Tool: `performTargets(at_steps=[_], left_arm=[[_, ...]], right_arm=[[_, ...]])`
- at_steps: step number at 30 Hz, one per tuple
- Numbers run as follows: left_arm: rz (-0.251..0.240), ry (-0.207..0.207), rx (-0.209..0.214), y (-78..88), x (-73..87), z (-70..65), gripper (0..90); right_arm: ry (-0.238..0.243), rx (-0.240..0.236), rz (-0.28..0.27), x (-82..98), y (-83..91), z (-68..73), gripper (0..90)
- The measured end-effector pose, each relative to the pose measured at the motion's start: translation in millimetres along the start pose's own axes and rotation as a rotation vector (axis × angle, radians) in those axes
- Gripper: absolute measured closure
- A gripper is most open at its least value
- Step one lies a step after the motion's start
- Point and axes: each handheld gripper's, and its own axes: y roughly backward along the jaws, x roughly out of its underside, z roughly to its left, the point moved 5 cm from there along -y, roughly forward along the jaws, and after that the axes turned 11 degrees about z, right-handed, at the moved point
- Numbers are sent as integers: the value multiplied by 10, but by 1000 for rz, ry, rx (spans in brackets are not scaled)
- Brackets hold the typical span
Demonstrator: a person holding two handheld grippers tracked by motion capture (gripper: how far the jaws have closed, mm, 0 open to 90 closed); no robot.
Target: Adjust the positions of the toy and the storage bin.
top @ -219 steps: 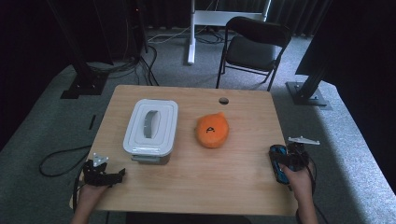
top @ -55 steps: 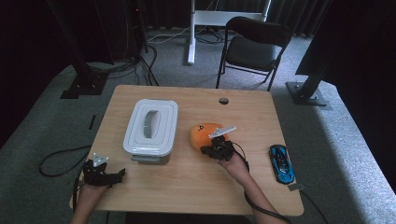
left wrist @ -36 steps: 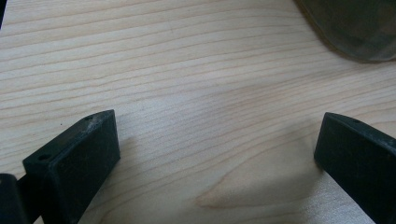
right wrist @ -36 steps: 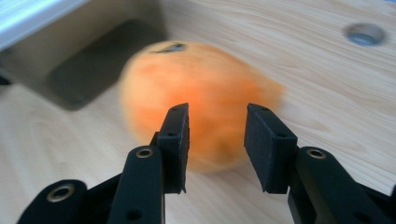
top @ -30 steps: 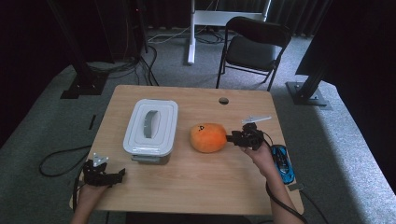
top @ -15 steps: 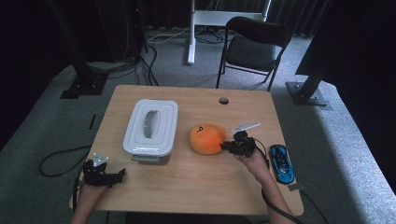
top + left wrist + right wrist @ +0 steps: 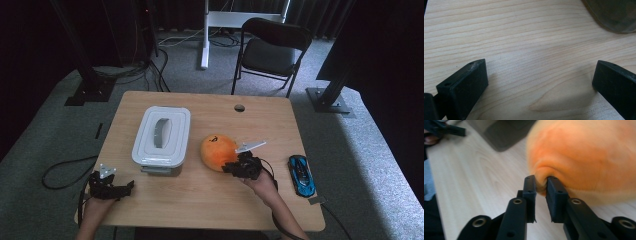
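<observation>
Near the middle of the high view, the orange plush toy (image 7: 218,152) looks soft and light, so the right gripper (image 7: 541,185), its jaws narrow, pinches a fold of fur at the edge.

Fuzzy orange plush toy (image 7: 218,152) on matt pale wood-grain table (image 7: 210,200)

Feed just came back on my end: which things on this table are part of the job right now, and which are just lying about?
In the job:
- orange plush toy, a fold of it pinched by the right gripper
- white lidded box, probably where it goes

Lying about:
- blue toy car
- left gripper, open, idle on the table
</observation>
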Motion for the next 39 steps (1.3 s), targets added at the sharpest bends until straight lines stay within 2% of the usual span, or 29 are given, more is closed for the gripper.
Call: performTargets(at_steps=[4,6,8,10,13,16,18,22,24,27,29,33,37,39], left_arm=[[0,0,0,0,0,0,5],[0,0,0,0,0,0,5],[0,0,0,0,0,0,5],[0,1,1,0,0,-1,5],[0,1,1,0,0,-1,5],[0,0,0,0,0,0,5],[0,0,0,0,0,0,5],[0,0,0,0,0,0,5],[0,0,0,0,0,0,5],[0,0,0,0,0,0,5],[0,1,1,0,0,-1,5],[0,0,0,0,0,0,5],[0,1,1,0,0,-1,5],[0,0,0,0,0,0,5]], right_arm=[[13,-31,-7,-35,-26,111,718],[21,-45,-13,-55,-10,139,660],[23,-38,-28,-76,42,154,607],[20,-19,-54,-102,126,145,553],[8,38,-101,-155,258,57,484],[-10,91,-110,-202,316,-73,402],[-34,117,-106,-227,309,-148,395],[-112,108,-116,-267,247,-263,382],[-133,96,-117,-286,200,-283,353],[-144,129,-121,-312,131,-308,351],[-161,125,-124,-327,96,-321,351],[-159,140,-112,-331,0,-314,349],[-150,178,-146,-305,-36,-294,350],[-134,222,-156,-285,-40,-293,342]])
